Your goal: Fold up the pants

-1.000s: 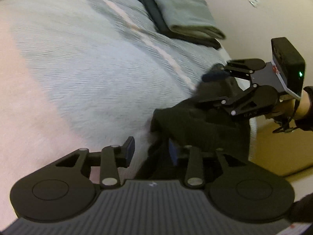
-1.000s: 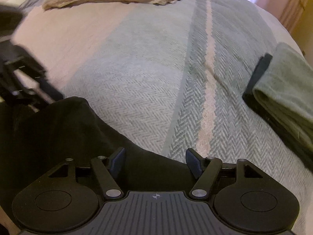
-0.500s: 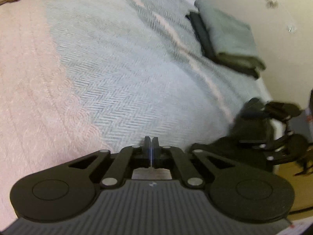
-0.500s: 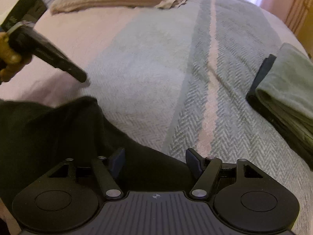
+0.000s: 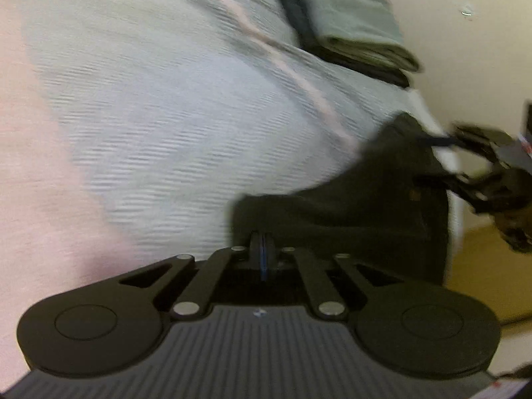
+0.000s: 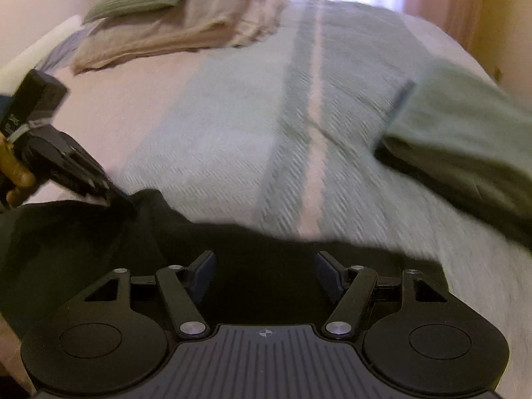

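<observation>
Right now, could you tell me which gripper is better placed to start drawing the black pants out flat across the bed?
The left gripper, I'd judge: its fingers are closed at the edge of the black pants, possibly pinching it already. The right gripper hovers open above the cloth, gripping nothing.

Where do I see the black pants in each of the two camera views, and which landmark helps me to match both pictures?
Left wrist view: the black pants lie at lower right, at the bed's edge, just ahead of the left gripper.
Right wrist view: the black pants fill the lower left and centre, under the right gripper.
Shared landmark: the folded green cloth on a dark one, beside the bedspread's pale stripe.
</observation>
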`<action>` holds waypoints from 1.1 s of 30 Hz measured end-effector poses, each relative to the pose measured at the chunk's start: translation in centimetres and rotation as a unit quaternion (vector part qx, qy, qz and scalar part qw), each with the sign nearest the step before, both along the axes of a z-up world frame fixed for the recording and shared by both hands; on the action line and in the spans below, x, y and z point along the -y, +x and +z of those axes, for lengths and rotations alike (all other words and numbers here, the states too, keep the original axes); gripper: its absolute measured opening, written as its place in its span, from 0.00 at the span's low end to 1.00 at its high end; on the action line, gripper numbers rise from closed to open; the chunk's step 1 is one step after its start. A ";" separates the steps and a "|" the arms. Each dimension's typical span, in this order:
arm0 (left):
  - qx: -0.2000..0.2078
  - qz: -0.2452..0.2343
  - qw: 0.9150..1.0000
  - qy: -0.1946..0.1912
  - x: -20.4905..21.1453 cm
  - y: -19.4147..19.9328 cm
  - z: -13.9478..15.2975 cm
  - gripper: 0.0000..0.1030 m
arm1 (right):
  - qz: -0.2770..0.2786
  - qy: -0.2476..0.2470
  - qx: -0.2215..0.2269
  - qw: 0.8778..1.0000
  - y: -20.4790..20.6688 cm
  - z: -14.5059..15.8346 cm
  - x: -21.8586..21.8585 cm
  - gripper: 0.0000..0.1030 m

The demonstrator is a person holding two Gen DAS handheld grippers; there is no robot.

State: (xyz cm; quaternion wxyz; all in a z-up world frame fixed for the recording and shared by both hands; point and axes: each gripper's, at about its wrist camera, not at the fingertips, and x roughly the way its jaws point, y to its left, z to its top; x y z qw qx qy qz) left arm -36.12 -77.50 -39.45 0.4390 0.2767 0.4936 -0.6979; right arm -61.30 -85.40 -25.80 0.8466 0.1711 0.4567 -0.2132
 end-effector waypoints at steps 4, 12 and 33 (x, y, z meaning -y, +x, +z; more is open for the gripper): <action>0.049 0.051 0.997 0.015 -2.7 3.3 1.1 0.03 | -0.049 0.002 -0.046 0.998 -4.0 -2.5 2.0 0.52; 0.127 0.202 0.971 0.032 -16.5 9.7 7.9 0.03 | -0.101 -0.021 -0.062 0.993 -5.0 -0.8 0.7 0.50; 0.144 0.289 0.945 0.049 -50.6 25.0 7.4 0.17 | -0.135 -0.013 -0.074 0.988 8.7 1.8 -27.0 0.61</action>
